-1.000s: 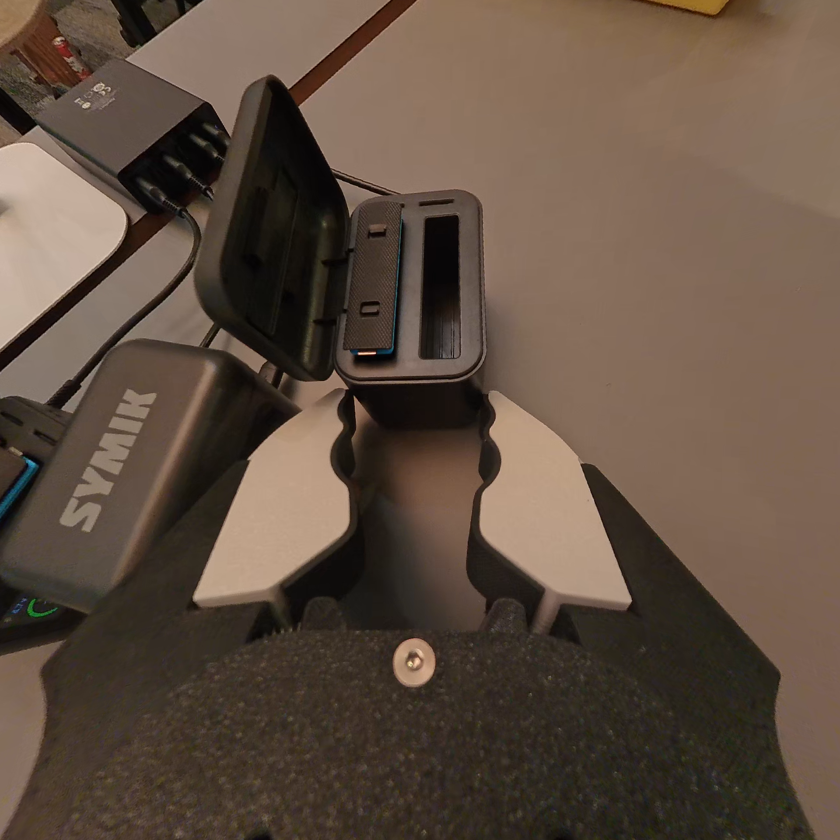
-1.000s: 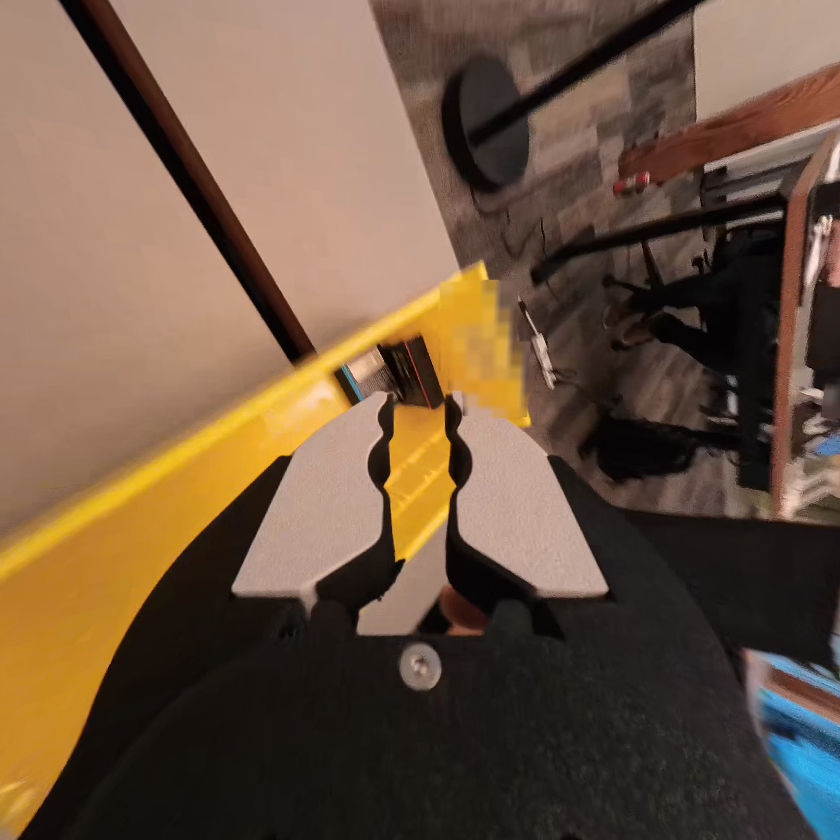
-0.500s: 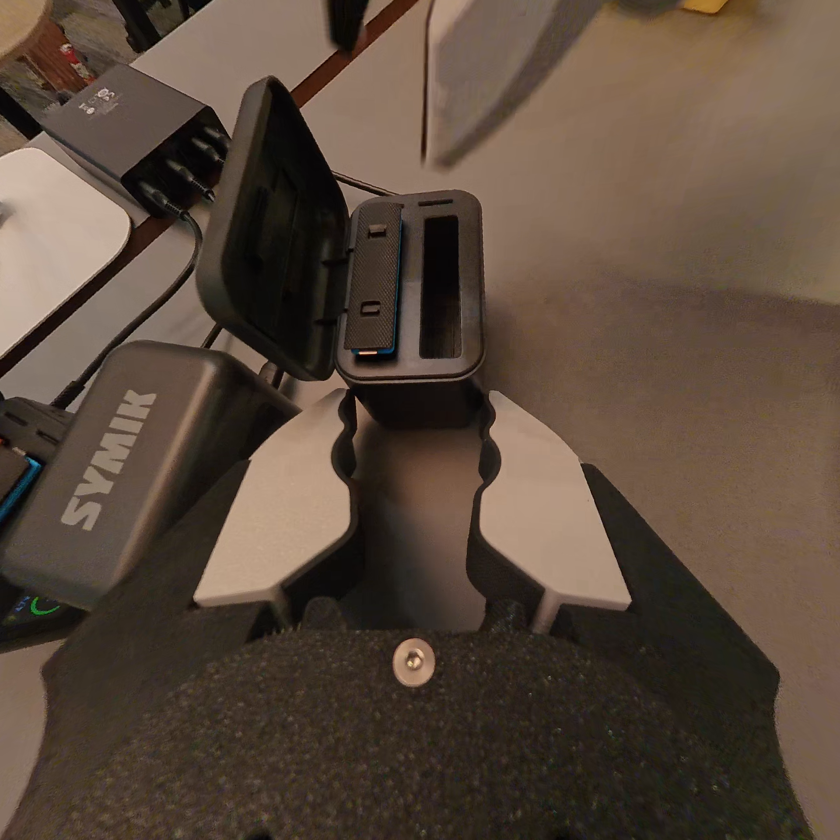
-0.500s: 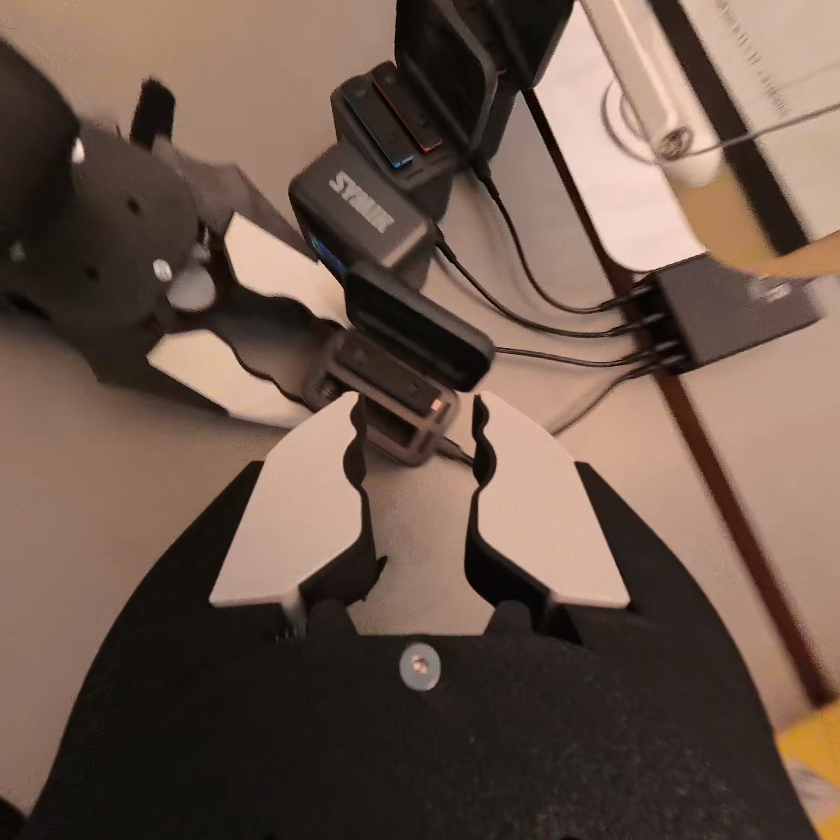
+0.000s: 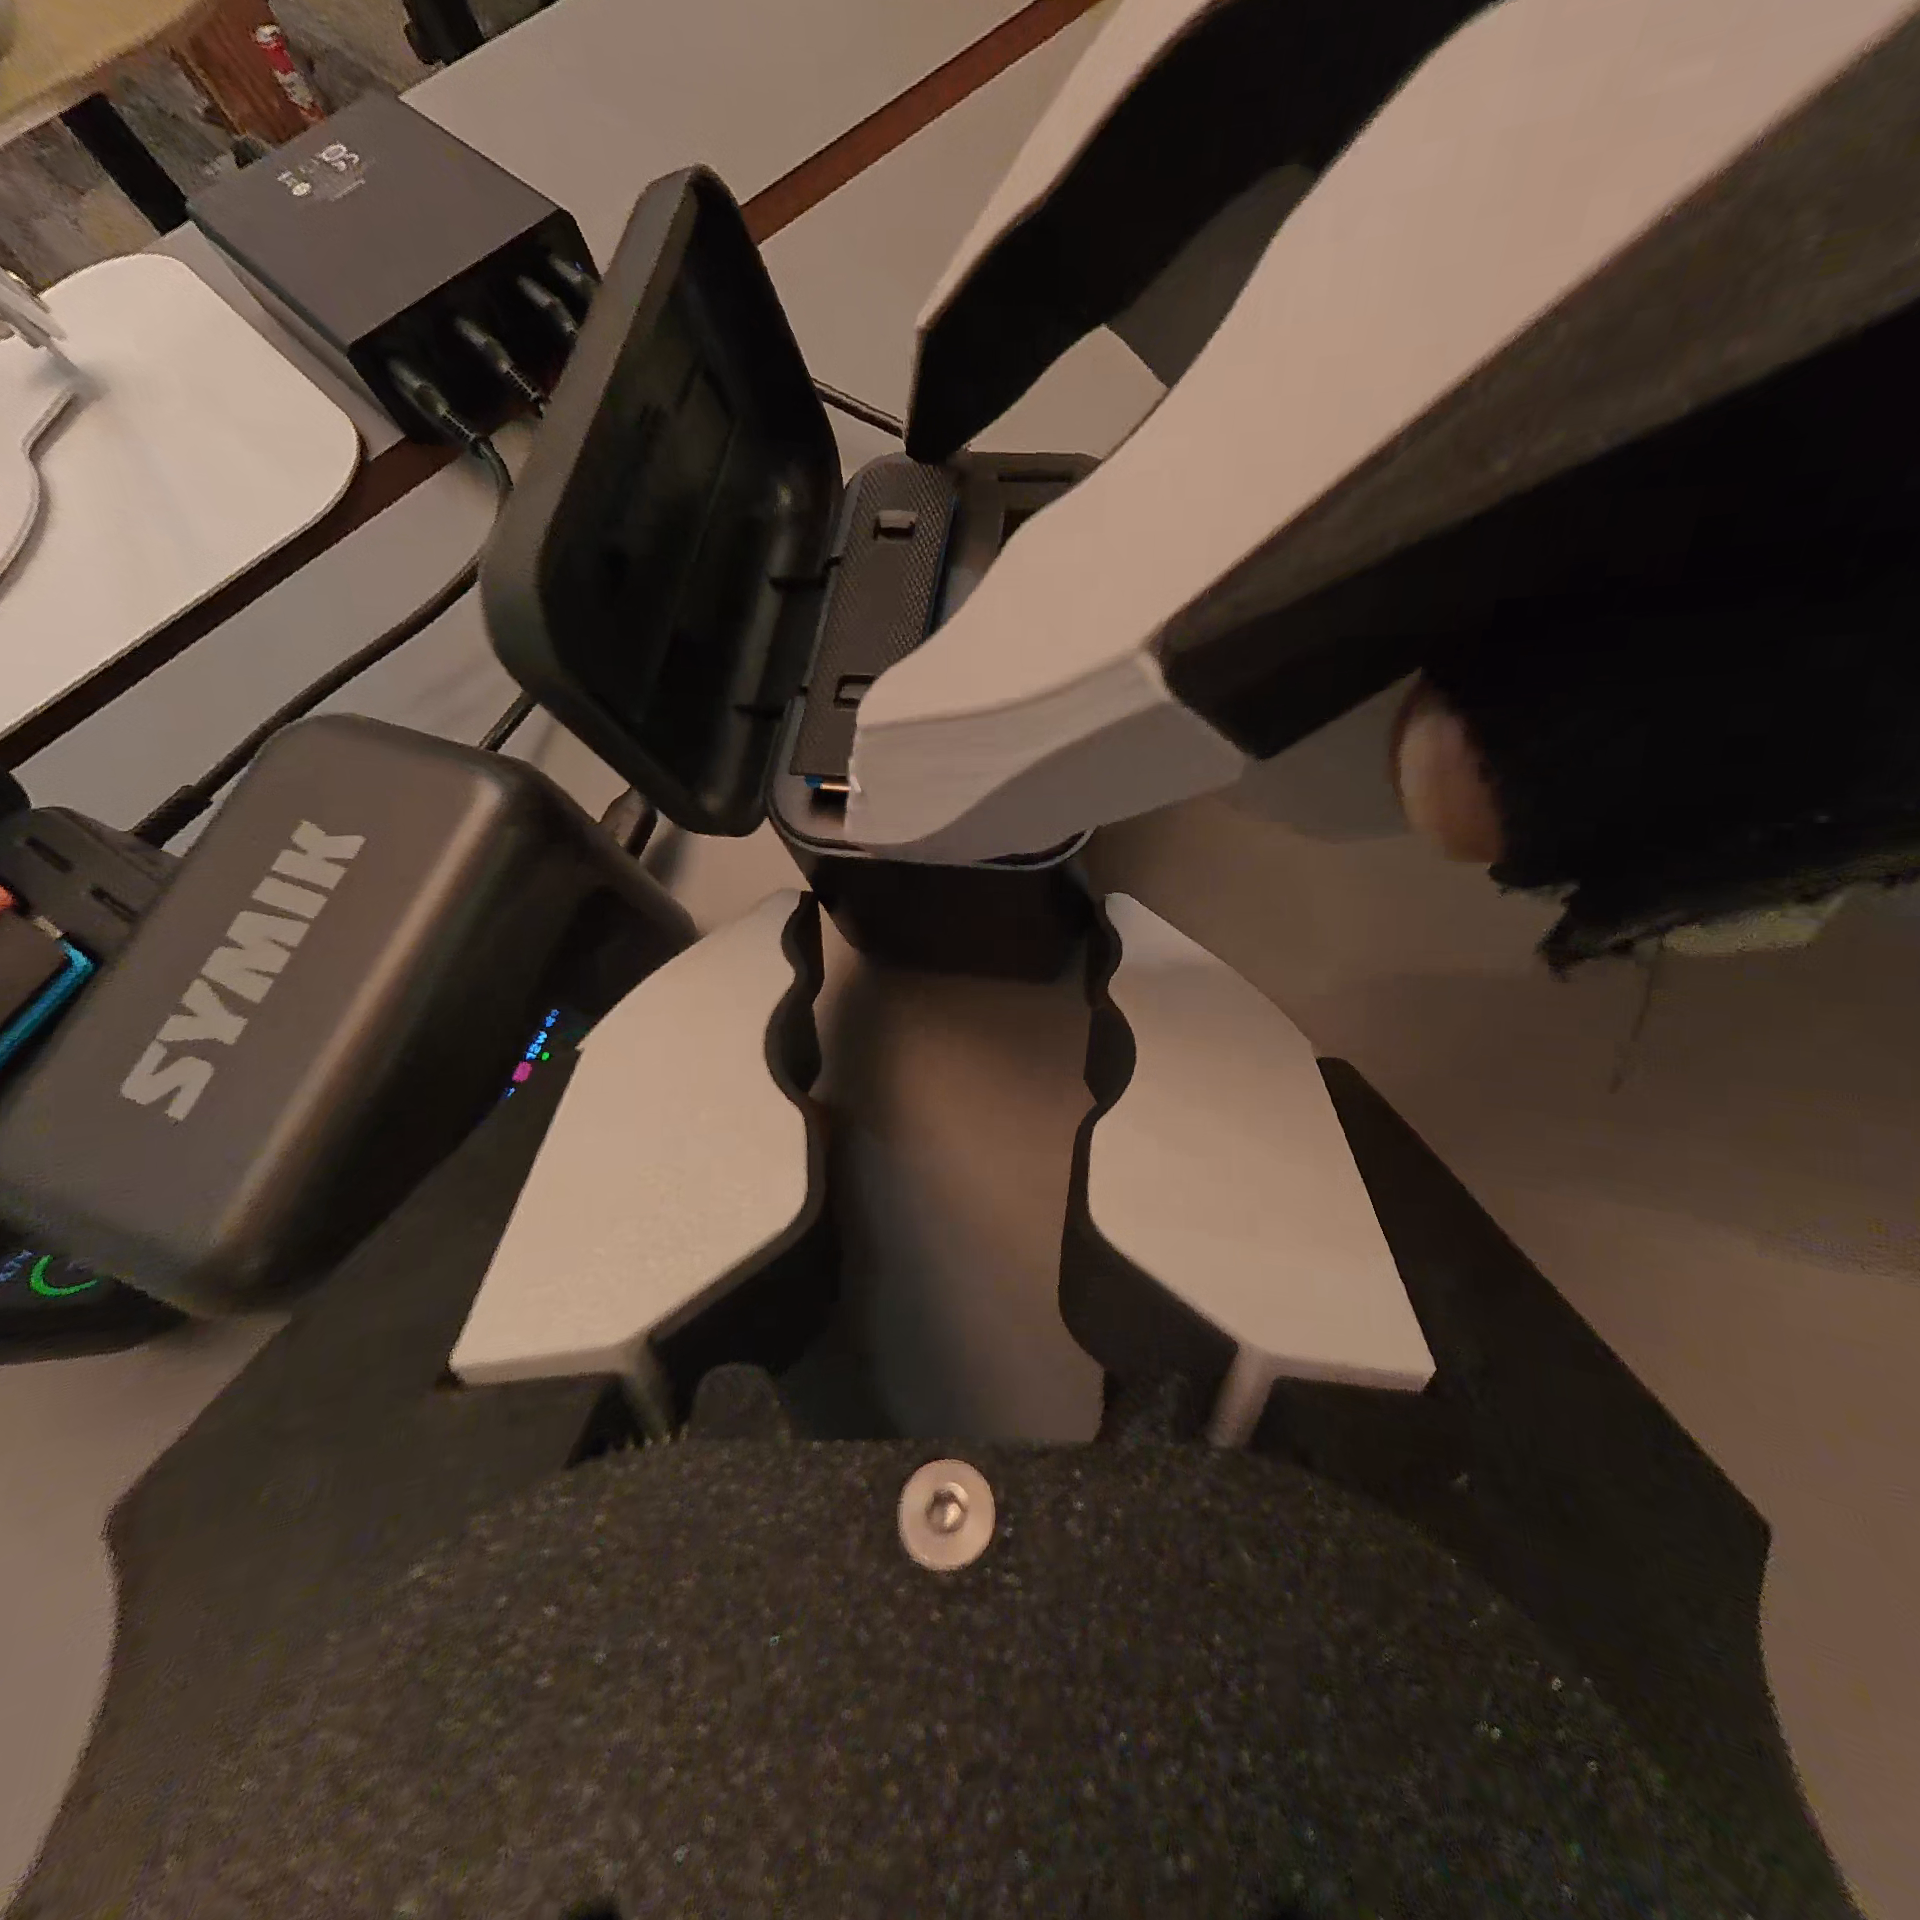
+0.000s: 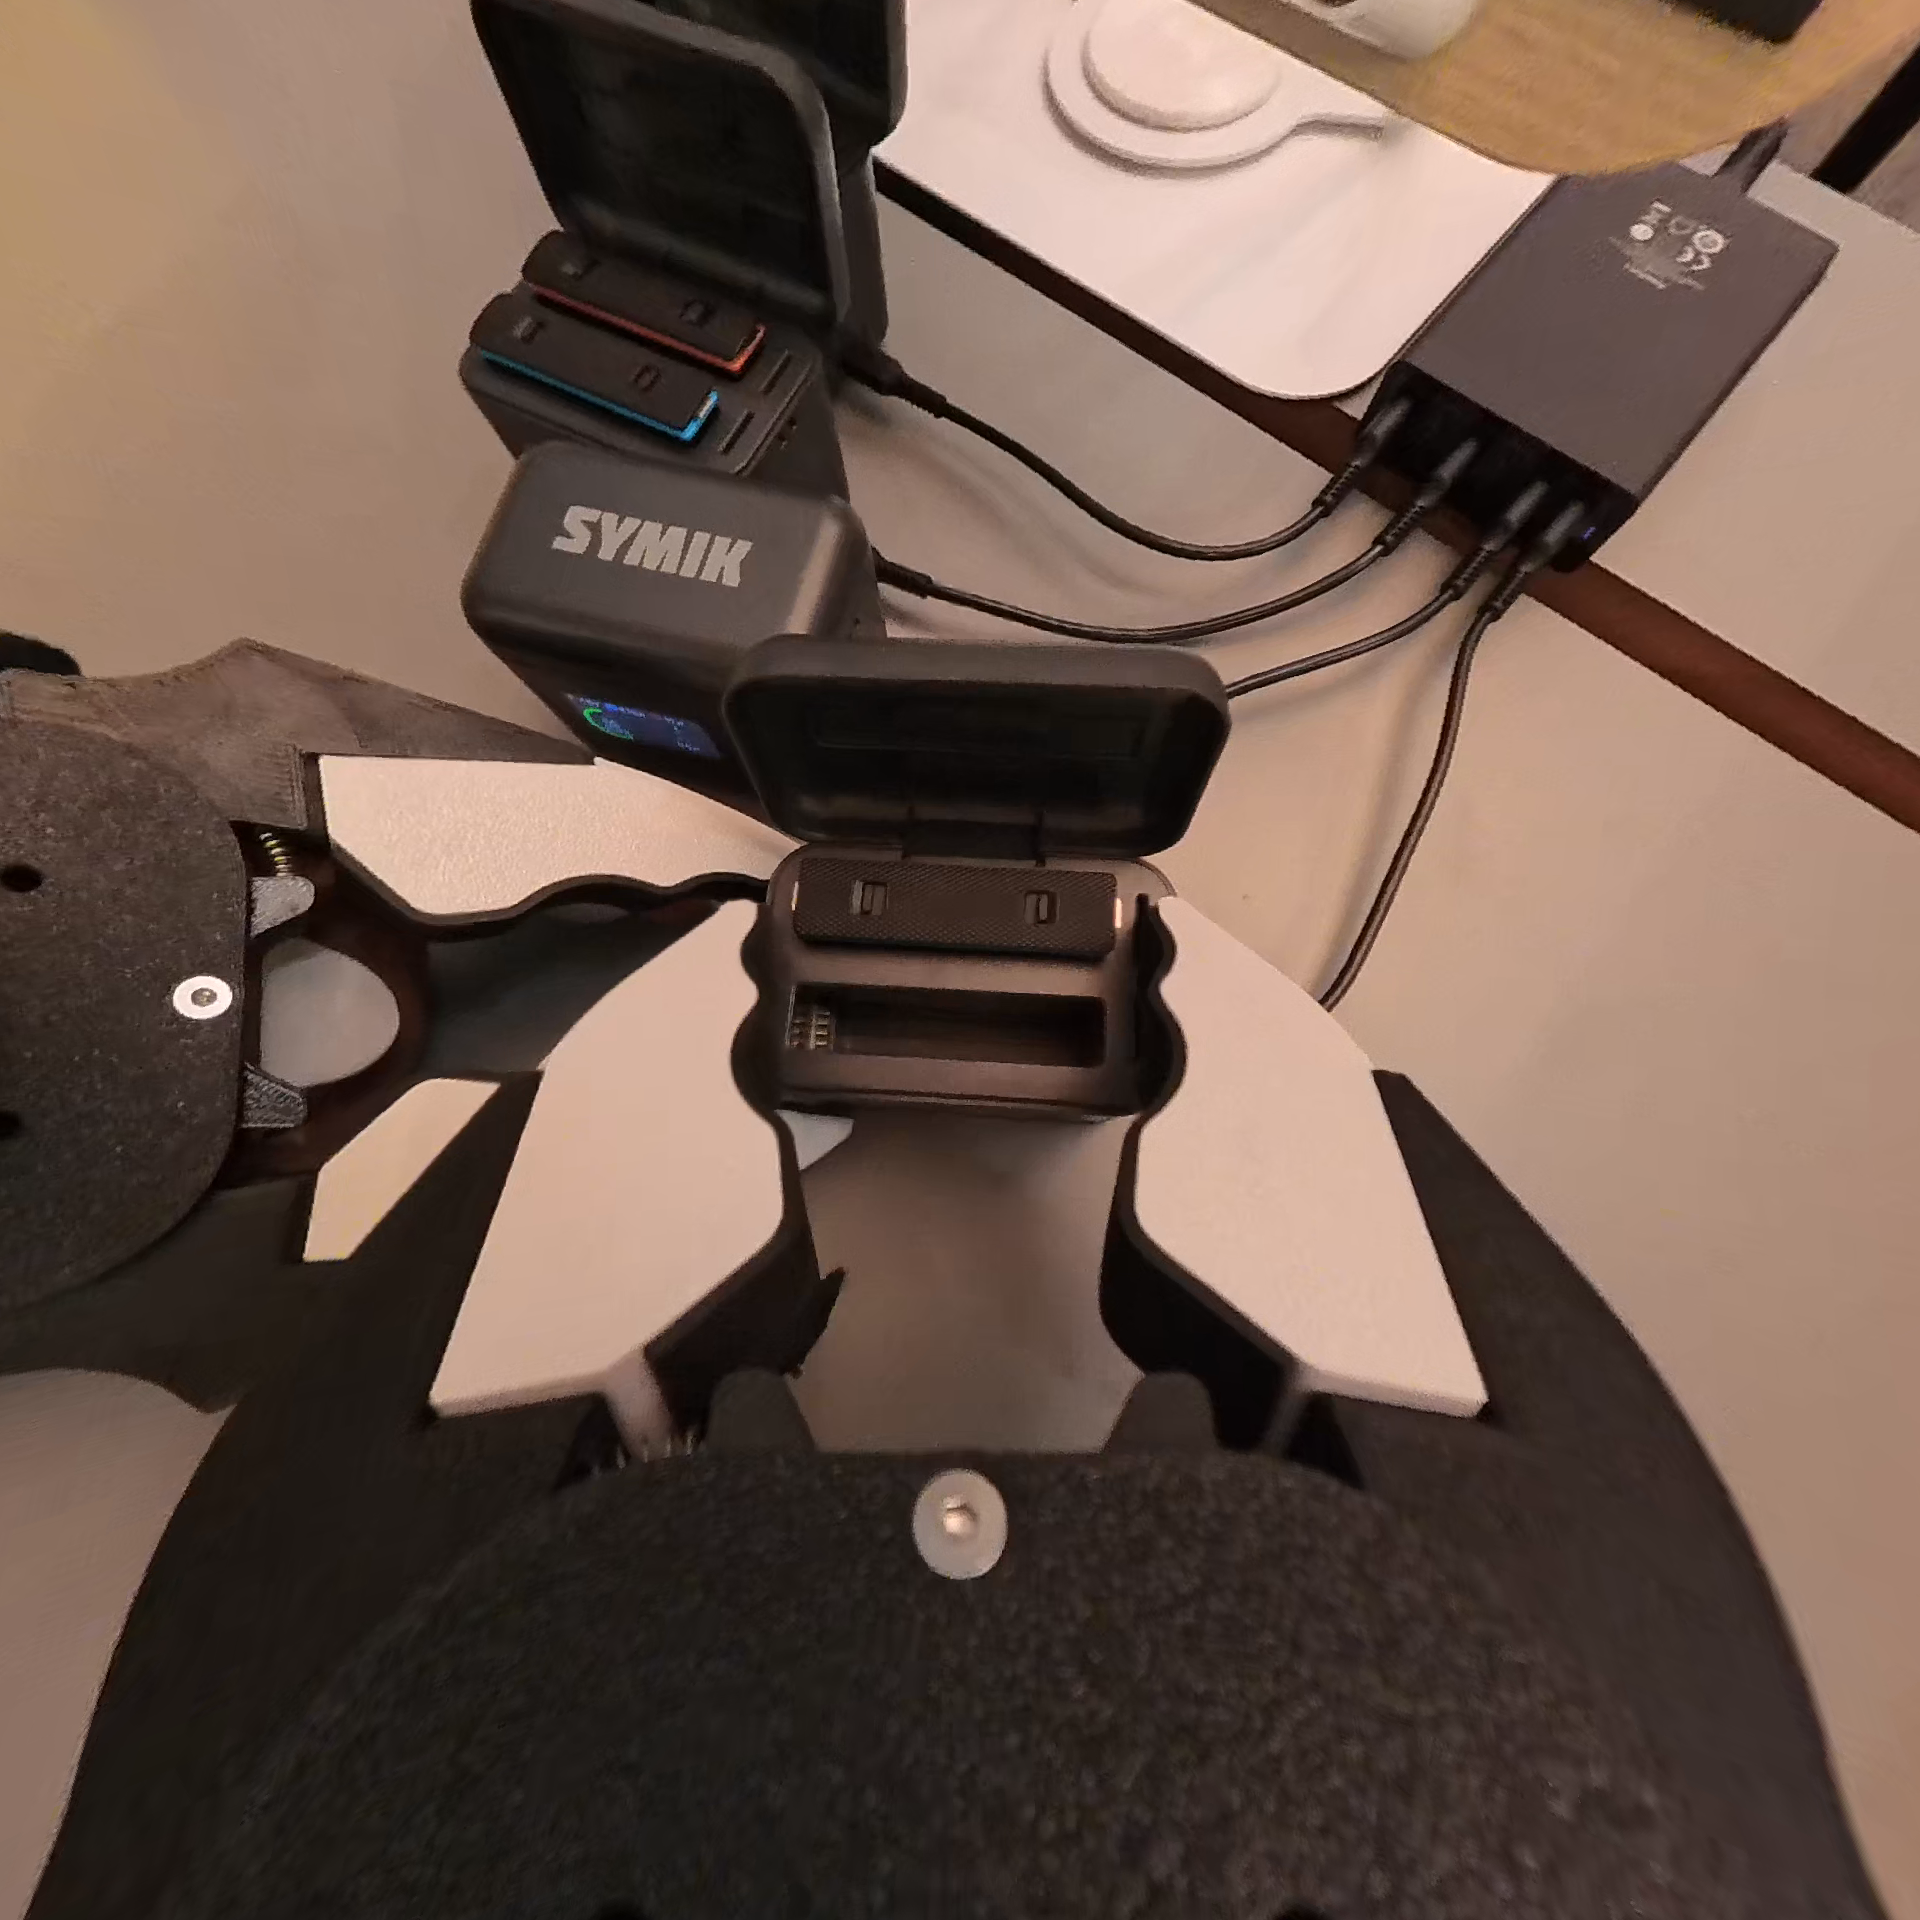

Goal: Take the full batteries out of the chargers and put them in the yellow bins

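Note:
A black charger (image 5: 935, 914) stands with its lid (image 5: 665, 499) open on the grey table. One black battery with a blue edge (image 5: 883, 582) sits in the slot beside the lid; the other slot (image 6: 966, 1034) is empty. My left gripper (image 5: 945, 925) is shut on the charger's lower body; its fingers (image 6: 499, 821) reach in from the left in the right wrist view. My right gripper (image 6: 945, 914) is open, its tips astride the two ends of the battery (image 6: 956, 914) at the charger's top. It comes in from the upper right in the left wrist view (image 5: 914, 603).
A closed charger with a lit screen (image 6: 655, 582) stands just left of the held one (image 5: 260, 997). Behind it, an open charger (image 6: 623, 353) holds a red-edged and a blue-edged battery. Cables (image 6: 1143, 623) run to a black power hub (image 6: 1600, 312). A white pad (image 5: 156, 416) lies beyond. Some 5 centimetres of space lies between my two pairs of fingers. The right tips stand about 20 centimetres off the black power hub (image 6: 1600, 312). It is also in sight in the left wrist view (image 5: 365, 215).
My right gripper swung from the yellow bin to the charger, opened wider and came down astride the battery. My left gripper has stayed on the charger.

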Demonstrator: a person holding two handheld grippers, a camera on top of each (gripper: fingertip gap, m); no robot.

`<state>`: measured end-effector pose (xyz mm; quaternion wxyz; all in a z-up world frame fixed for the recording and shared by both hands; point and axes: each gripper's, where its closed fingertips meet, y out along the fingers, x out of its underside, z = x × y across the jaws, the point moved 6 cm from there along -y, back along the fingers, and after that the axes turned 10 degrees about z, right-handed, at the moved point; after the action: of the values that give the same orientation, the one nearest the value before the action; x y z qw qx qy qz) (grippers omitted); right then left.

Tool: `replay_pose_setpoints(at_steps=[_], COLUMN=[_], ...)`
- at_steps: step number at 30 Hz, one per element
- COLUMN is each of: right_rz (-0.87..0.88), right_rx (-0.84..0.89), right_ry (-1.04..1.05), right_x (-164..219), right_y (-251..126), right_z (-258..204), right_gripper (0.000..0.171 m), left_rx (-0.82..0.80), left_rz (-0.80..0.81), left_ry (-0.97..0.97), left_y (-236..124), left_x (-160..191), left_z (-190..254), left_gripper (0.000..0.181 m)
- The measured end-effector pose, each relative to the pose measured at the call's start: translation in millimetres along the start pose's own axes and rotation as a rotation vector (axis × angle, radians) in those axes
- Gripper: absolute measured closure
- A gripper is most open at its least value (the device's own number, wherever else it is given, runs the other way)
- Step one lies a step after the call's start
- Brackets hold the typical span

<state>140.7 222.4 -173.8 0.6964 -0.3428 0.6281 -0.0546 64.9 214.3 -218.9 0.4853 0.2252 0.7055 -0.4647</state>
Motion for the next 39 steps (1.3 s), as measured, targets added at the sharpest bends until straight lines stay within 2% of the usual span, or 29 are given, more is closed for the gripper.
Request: replay_pose_setpoints(at_steps=[7,11,39], right_rz=[0.048,0.056,0.081], right_rx=[0.039,0.074,0.028], right_ry=[0.021,-0.002,-0.018], right_x=[0.6,1.7,6.4], right_y=[2.6,4.5,-5.0], right_z=[-2.9,-4.7,1.5], right_gripper=[0.108,0.107,0.114], left_rx=[0.029,0.034,0.051], left_rz=[0.034,0.046,0.020], left_ry=[-0.005,-0.029,0.009], left_y=[2.7,3.3,5.5], left_x=[-5.0,-6.4,-6.8], left_z=[1.3,-1.8,5.7], left_gripper=[0.120,0.129,0.128])
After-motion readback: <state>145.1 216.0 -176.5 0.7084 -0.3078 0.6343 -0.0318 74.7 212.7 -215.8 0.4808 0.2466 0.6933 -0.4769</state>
